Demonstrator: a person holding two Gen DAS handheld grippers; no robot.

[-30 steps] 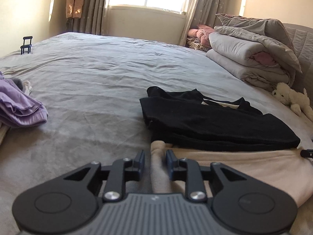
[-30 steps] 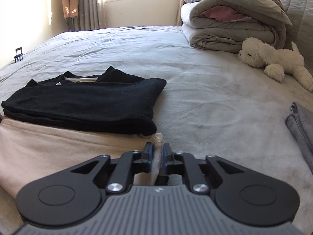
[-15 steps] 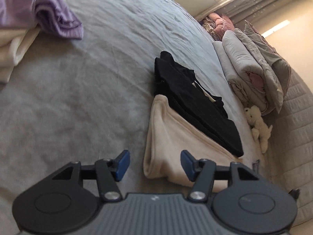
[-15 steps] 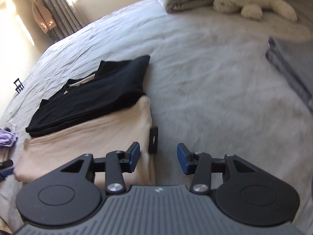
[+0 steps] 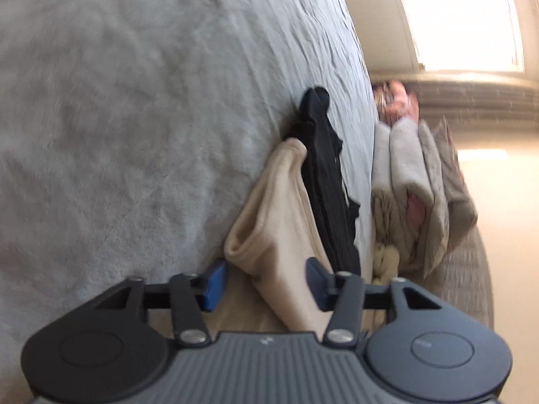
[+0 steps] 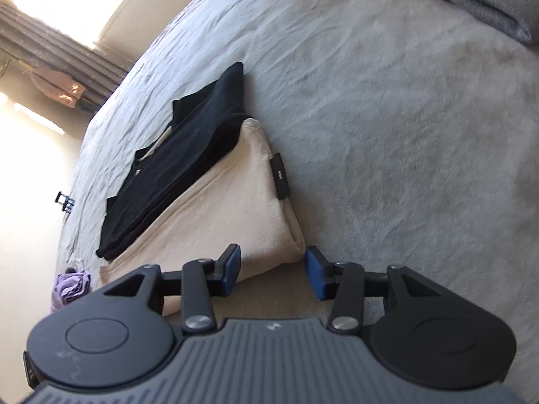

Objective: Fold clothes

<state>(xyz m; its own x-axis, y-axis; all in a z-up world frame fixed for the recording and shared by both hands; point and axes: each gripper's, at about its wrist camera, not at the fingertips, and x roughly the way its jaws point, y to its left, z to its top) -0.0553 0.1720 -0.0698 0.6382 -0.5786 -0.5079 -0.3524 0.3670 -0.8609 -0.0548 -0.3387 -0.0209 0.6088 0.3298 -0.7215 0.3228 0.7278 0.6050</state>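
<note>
My left gripper [image 5: 264, 279] and right gripper [image 6: 273, 269] now spread, released beige garment [image 6: 222, 208]; views rolled since.

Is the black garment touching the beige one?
Touching. The right wrist view shows the black garment lying on the beige garment, overlapping its far edge with no bed showing between them.

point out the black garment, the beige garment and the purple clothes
black garment [image 6: 188, 155], right wrist view, middle of its folded top
beige garment [image 6: 232, 208], right wrist view, flat upper face
purple clothes [image 6: 72, 284], right wrist view, crumpled middle
</note>
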